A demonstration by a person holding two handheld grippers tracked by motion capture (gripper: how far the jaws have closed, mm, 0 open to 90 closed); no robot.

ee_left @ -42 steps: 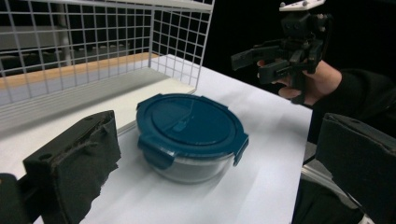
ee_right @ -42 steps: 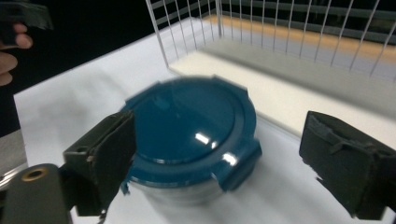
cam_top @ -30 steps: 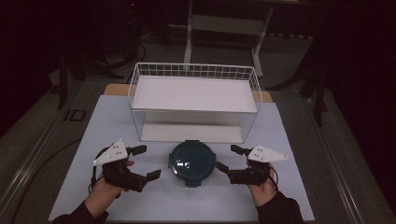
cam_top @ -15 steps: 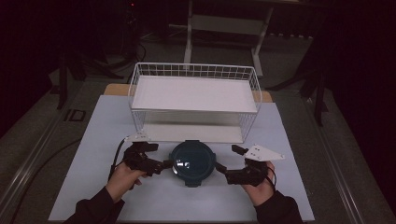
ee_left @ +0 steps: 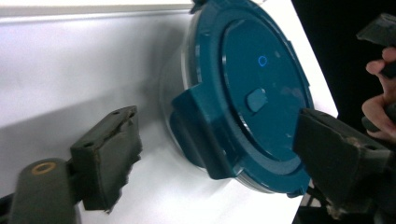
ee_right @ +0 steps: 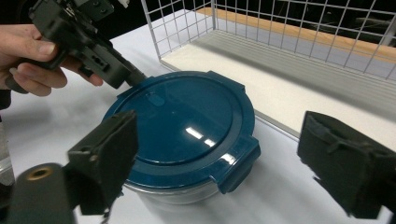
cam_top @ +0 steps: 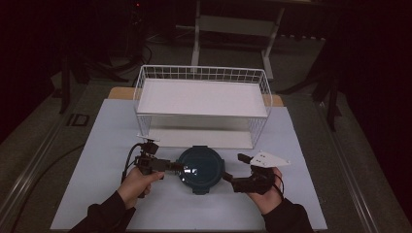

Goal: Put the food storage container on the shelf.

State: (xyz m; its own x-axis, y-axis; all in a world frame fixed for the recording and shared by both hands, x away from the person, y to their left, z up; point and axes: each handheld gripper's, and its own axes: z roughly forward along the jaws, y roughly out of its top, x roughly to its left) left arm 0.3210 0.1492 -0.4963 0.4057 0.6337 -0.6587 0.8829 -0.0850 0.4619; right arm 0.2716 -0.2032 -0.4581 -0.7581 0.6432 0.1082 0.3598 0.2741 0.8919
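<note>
Your left gripper [cam_top: 176, 168], jaws closing around the container's [cam_top: 199, 168] nine-o'clock lid clasp [ee_left: 201, 133], hasn't gripped; right gripper [cam_top: 232, 171] jaws spread; lid still on.

The high view looks forward and down from above the person's side of the desk [cam_top: 311, 145], far enough back to take in the whole white top, the wire basket [cam_top: 201, 80] at its far edge and the dark floor beyond. The left gripper view rides low and rolled over on the left tongs [ee_left: 210, 154], looking along its two black jaws from close up at the round blue-lidded container [ee_left: 252, 88], while the right gripper view sits just above the desk on the right tongs [ee_right: 224, 163], facing the basket across the same container. All three views share that container, and the right gripper view also catches the left tongs at its upper left.
</note>
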